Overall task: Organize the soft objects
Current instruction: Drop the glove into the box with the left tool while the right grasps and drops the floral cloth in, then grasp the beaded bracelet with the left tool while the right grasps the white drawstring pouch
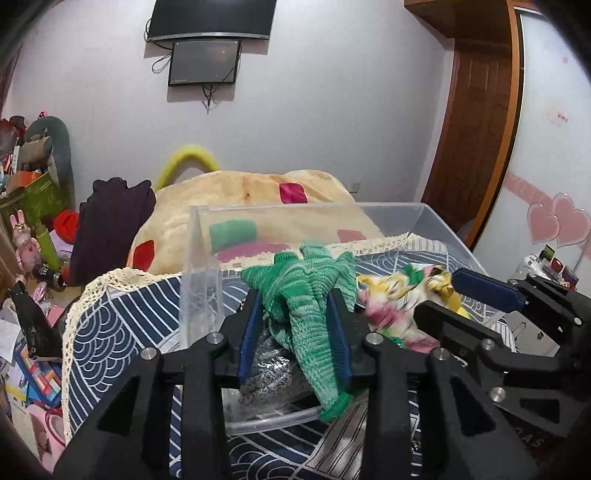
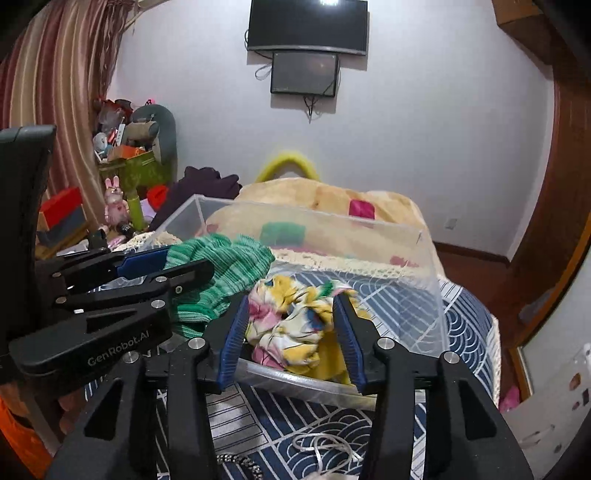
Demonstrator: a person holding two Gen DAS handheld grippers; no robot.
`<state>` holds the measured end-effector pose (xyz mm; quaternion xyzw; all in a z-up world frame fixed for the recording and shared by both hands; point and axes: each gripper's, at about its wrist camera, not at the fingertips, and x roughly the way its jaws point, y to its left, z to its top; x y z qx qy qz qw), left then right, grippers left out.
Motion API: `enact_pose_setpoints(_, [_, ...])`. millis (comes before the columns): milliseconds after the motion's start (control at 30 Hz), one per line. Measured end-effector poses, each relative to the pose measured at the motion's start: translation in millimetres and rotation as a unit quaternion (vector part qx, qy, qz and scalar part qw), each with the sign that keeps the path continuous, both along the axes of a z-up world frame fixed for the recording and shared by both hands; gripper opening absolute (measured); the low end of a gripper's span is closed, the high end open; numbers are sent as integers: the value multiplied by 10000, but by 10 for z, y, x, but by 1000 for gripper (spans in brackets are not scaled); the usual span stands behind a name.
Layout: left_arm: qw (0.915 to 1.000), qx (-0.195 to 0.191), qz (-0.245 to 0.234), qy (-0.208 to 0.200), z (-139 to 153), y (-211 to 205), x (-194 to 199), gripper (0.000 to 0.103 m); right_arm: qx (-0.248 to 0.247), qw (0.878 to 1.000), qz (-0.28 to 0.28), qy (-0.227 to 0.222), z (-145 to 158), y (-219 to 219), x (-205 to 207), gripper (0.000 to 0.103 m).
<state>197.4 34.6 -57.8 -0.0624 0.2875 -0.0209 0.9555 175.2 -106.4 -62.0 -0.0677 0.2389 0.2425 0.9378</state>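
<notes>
Home bedroom — wall television (image 2: 307,26), striped curtain (image 2: 70,85), blanket (image 1: 255,206) (patchwork), bunny toy (image 2: 116,205).

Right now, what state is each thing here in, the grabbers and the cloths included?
Left gripper: shut on the green knit cloth.
Green knit cloth: gripped, hanging over the clear box.
Right gripper: jaws around the flowered cloth.
Flowered cloth: crumpled in the box.
Clear box: open, no lid.
</notes>
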Motion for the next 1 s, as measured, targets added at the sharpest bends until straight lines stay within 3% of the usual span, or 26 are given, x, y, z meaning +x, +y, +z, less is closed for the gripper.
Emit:
enact_pose_setpoints(67, [10000,2,2,-56,37,9,-36,40,89,9999,-4,-78,57,-22,-42,52])
enact_pose_setpoints(133, [9999,18,10,-127,88,10,-89,49,154,9997,-21,-184,121,-59,-101,54])
enact_pose_setpoints(267, [9994,64,-4,-354,214,-13,-238,57,261,9991,-38,-326,219,-144,-192,58])
enact_pose_setpoints(400, [9982,145,28,-581,352,-48,-431,77,320,9981,-70,-524,283,-247,-335,70])
enact_pose_setpoints(500, [9979,17,-39,-644,397,-63,-572,82,195,9976,-114,-648,271,-309,-469,73])
enact_pose_setpoints(567, [9980,1,-118,-614,397,-87,-641,82,106,9973,-198,-692,229,-358,-536,80])
enact_pose_setpoints(667, [9982,15,-280,-525,316,-150,-758,83,6,9974,-310,-654,117,-450,-628,81])
enact_pose_setpoints(867, [9989,4,-456,-84,-56,-297,-861,81,-90,9987,-500,-19,-292,-623,-602,81])
enact_pose_setpoints(1000, [9973,-129,-628,367,-344,-418,-838,65,27,9973,-541,499,-508,-716,-513,81])
